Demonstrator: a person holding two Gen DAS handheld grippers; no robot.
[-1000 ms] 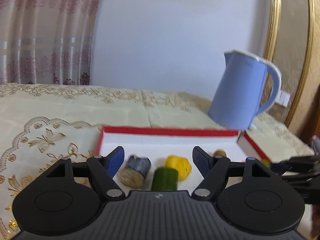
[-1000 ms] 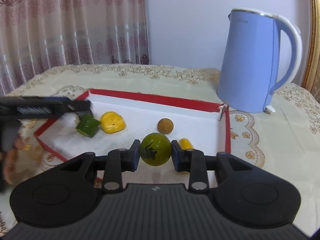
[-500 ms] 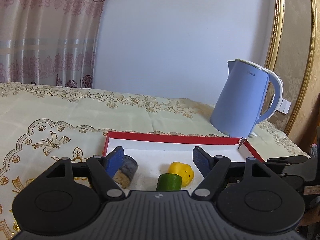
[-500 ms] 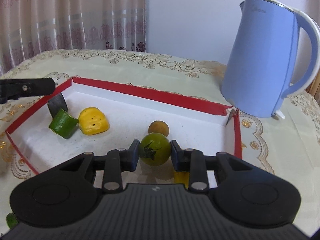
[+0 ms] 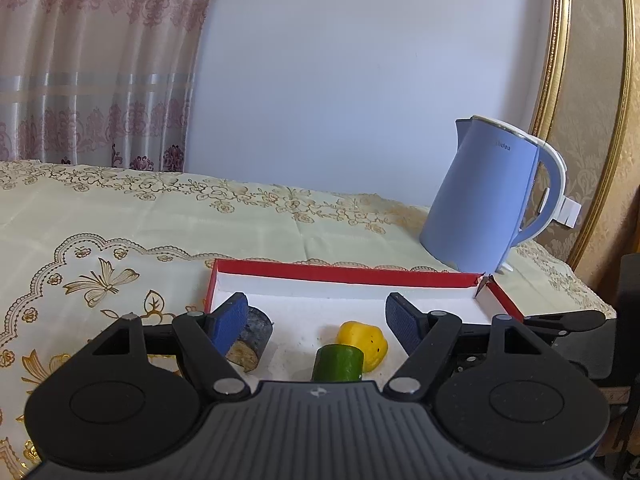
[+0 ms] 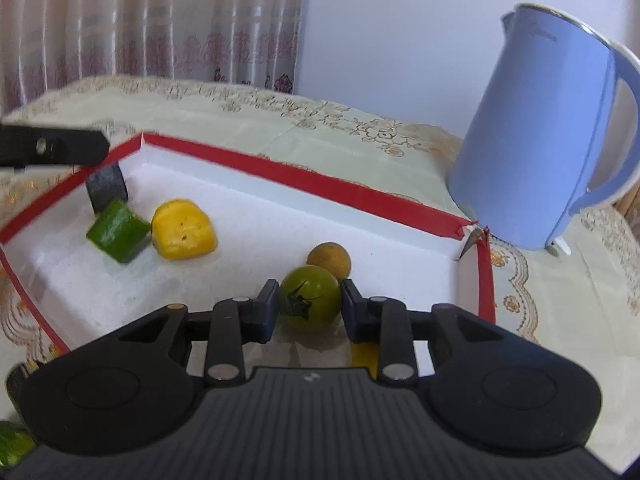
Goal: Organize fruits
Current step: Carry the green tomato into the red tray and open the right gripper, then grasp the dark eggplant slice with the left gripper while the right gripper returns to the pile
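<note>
A white tray with a red rim lies on the table. In it are a green cucumber piece, a yellow piece, a dark round piece and a small brown fruit. My right gripper is shut on a green tomato just above the tray floor, next to the brown fruit. A yellow bit lies under its right finger. My left gripper is open and empty over the tray's left end.
A blue electric kettle stands behind the tray's right corner. The table has a cream embroidered cloth. A green item lies outside the tray at the lower left. Curtain and wall stand behind.
My right gripper has carried the green tomato forward and down into the tray beside the brown fruit. My left gripper has drawn back and up from the pieces, still open.
</note>
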